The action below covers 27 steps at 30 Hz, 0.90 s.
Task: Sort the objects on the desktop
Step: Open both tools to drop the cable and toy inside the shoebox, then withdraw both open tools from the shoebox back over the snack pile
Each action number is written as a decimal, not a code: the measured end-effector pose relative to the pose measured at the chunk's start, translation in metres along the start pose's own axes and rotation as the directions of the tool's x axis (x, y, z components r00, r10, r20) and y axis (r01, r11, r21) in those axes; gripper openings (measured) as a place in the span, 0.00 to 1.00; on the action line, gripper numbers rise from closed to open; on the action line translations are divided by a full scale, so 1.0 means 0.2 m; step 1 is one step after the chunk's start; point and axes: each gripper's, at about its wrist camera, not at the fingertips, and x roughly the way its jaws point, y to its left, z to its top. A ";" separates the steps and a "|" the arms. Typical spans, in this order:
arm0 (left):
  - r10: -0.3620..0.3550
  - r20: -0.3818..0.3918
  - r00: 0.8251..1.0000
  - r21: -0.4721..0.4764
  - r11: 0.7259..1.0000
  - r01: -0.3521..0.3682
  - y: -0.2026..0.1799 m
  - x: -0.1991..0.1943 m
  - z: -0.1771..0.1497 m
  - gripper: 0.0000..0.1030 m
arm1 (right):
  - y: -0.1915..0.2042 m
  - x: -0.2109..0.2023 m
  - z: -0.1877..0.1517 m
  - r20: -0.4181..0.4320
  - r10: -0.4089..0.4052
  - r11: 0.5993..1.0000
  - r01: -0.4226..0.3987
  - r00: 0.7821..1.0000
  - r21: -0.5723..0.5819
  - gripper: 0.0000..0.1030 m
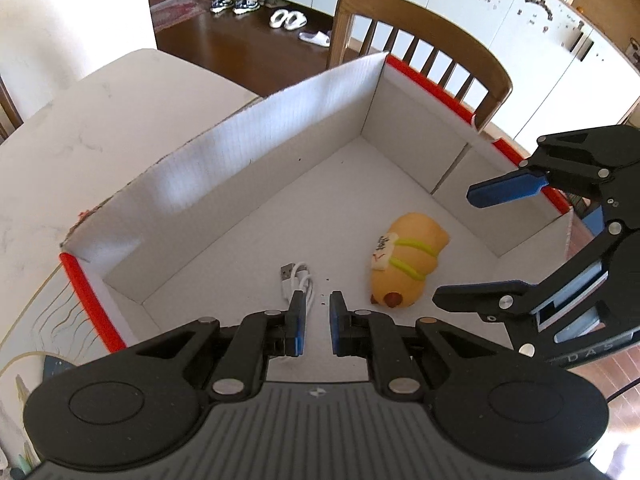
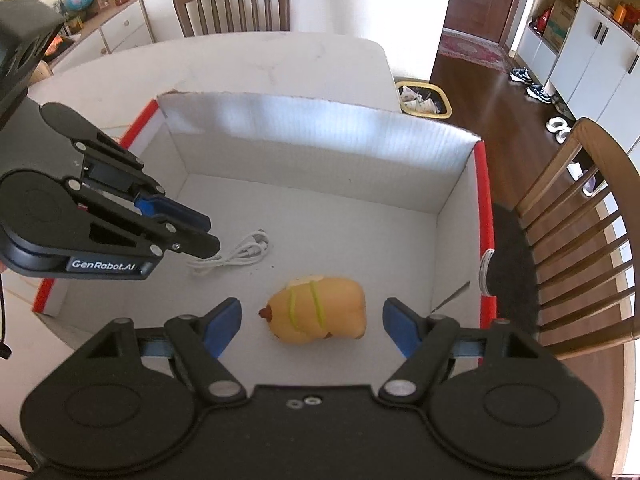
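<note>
Your left tool (image 1: 318, 322) hangs nearest the lens over the open box (image 1: 280, 128), its blue pads drawn close together with nothing between them. Just beyond its tips a coiled white cable (image 1: 297, 280) lies on the box floor. To the right of the cable rests a yellow squishy toy (image 1: 408, 264), on its side and apart from the cable. Your right tool (image 2: 312, 320) stands wide above the toy, one pad on either side, neither touching it. Both things sit inside the box, which stands on the white desk (image 1: 80, 128). A wooden chair (image 1: 424, 40) stands behind the box.
</note>
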 end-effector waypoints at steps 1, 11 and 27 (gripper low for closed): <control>-0.007 0.005 1.000 -0.001 1.000 0.007 0.00 -0.02 -0.01 0.11 | 0.00 -0.01 0.00 0.006 0.002 1.000 -0.002 1.000 0.002 0.75; 0.015 0.064 0.998 0.036 0.999 -0.017 -0.06 -0.15 -0.08 0.11 | 0.03 -0.14 -0.04 0.050 0.008 0.999 -0.009 0.999 0.032 0.76; -0.060 0.173 0.983 0.050 0.997 0.052 -0.06 -0.31 -0.16 0.76 | 0.09 -0.27 -0.10 0.088 -0.024 0.997 0.017 0.996 0.079 0.77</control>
